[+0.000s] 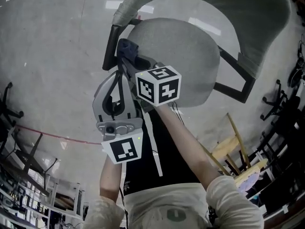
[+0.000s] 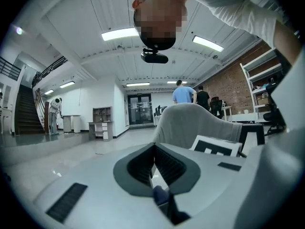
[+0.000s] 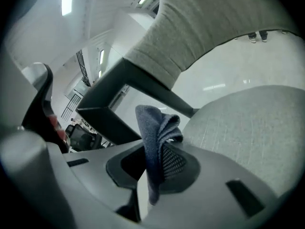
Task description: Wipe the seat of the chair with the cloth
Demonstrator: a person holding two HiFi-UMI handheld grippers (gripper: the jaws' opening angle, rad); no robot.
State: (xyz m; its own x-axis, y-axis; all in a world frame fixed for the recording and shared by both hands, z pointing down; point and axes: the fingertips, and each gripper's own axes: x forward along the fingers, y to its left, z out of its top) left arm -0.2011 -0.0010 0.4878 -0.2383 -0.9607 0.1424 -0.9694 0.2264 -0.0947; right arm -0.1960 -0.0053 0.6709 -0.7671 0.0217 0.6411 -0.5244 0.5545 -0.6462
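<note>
The grey upholstered chair seat point(image 1: 186, 56) lies ahead of me in the head view, with its curved back point(image 1: 228, 13) beyond it. My right gripper point(image 1: 125, 57) is shut on a dark blue cloth point(image 1: 127, 47) at the seat's left edge, by the black armrest frame point(image 1: 110, 46). In the right gripper view the cloth point(image 3: 157, 132) stands bunched up out of the right gripper point(image 3: 156, 157), just left of the seat point(image 3: 248, 123). My left gripper point(image 1: 113, 87) hovers beside the right one, off the chair. Tilted up toward the ceiling, the left gripper point(image 2: 153, 168) is shut with nothing in it.
Wooden furniture legs point(image 1: 233, 151) stand at the lower right. Wheeled chair bases sit at the left point(image 1: 9, 106) and right point(image 1: 281, 99) edges. A red cable point(image 1: 52, 135) crosses the grey floor. Two people point(image 2: 183, 93) stand far off beyond the chair back point(image 2: 190, 120).
</note>
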